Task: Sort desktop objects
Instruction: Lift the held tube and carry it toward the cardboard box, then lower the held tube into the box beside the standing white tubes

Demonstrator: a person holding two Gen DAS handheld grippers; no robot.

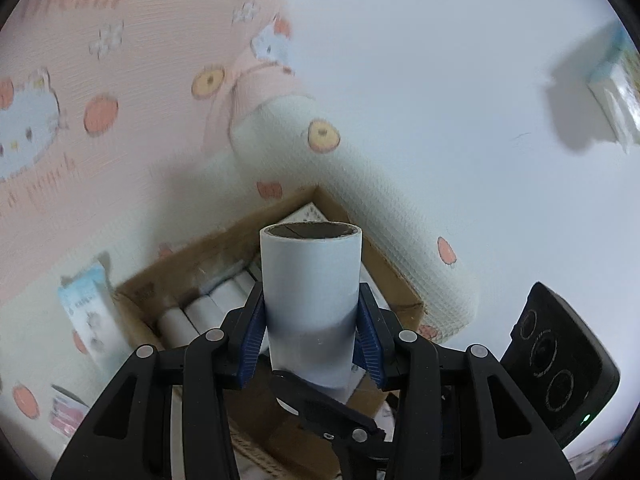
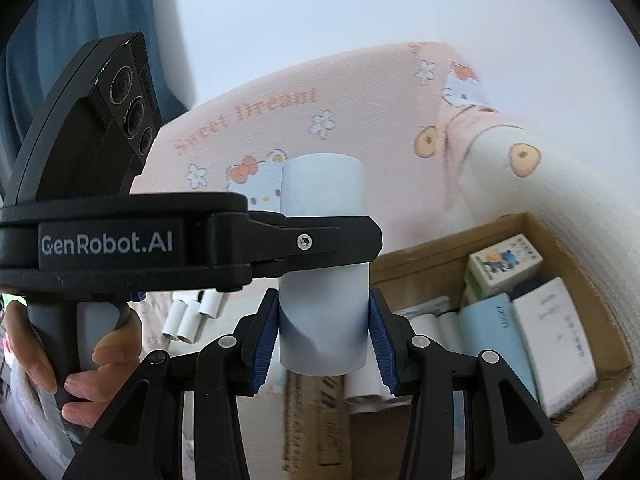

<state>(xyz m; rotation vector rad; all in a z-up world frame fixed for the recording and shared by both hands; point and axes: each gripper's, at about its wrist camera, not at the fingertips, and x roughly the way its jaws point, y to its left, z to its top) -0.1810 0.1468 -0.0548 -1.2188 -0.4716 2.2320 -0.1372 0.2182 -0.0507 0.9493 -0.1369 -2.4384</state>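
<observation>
A white paper roll with a cardboard core stands upright between the blue pads of my left gripper, which is shut on it above a cardboard box. In the right wrist view the same roll sits between the blue pads of my right gripper; the pads touch or nearly touch its sides. The left gripper's black body crosses in front of the roll. The box lies below right, holding several rolls and small packs.
A pink and cream Hello Kitty blanket covers the surface around the box. Loose white rolls lie on it left of the box. A tissue pack lies left of the box. A carton hangs at the upper right.
</observation>
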